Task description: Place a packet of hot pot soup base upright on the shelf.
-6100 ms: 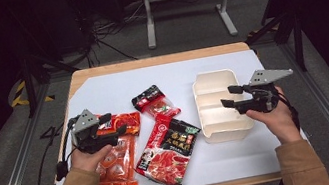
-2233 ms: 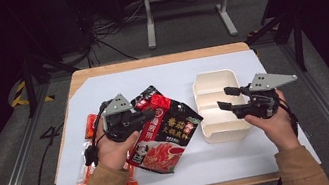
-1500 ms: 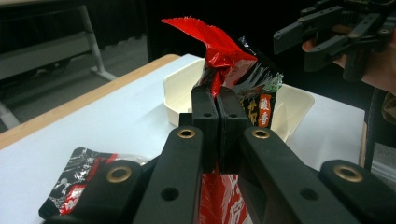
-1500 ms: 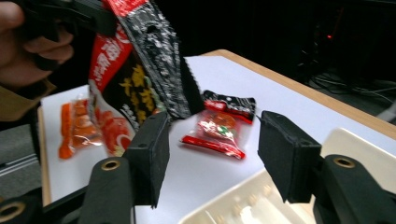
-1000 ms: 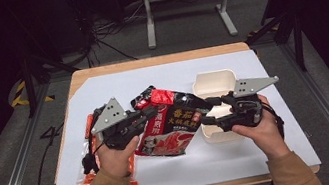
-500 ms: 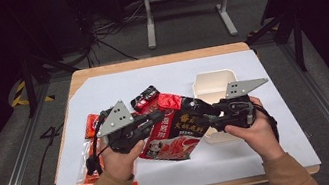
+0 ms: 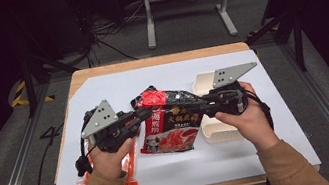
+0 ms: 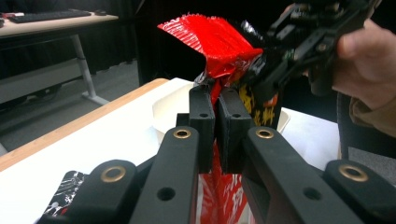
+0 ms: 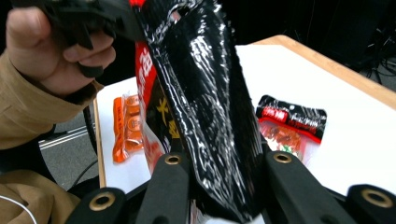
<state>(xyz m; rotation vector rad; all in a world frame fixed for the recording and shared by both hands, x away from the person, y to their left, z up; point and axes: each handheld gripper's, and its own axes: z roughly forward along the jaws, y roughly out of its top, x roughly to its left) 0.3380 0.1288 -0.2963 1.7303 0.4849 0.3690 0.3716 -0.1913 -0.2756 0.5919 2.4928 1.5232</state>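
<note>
A large black and red packet (image 7: pixel 172 121) hangs above the table between my two grippers. My left gripper (image 7: pixel 142 116) is shut on its left edge; in the left gripper view the jaws (image 8: pixel 217 91) pinch the foil, whose red top (image 8: pixel 210 37) rises above them. My right gripper (image 7: pixel 204 108) has come to the packet's right edge. In the right gripper view the glossy black back of the packet (image 9: pixel 210 93) sits deep between the jaws and hides the fingertips. The jaw arms stand apart on either side of it.
A white divided container (image 7: pixel 219 131) sits on the table behind the right gripper, partly hidden. Orange packets (image 7: pixel 131 176) lie under the left hand. A small red and black packet (image 9: pixel 292 123) lies flat on the white sheet (image 7: pixel 101 90).
The left gripper picked the large packet off the table and carried it right. The right gripper left the white container and moved left onto the packet's right edge.
</note>
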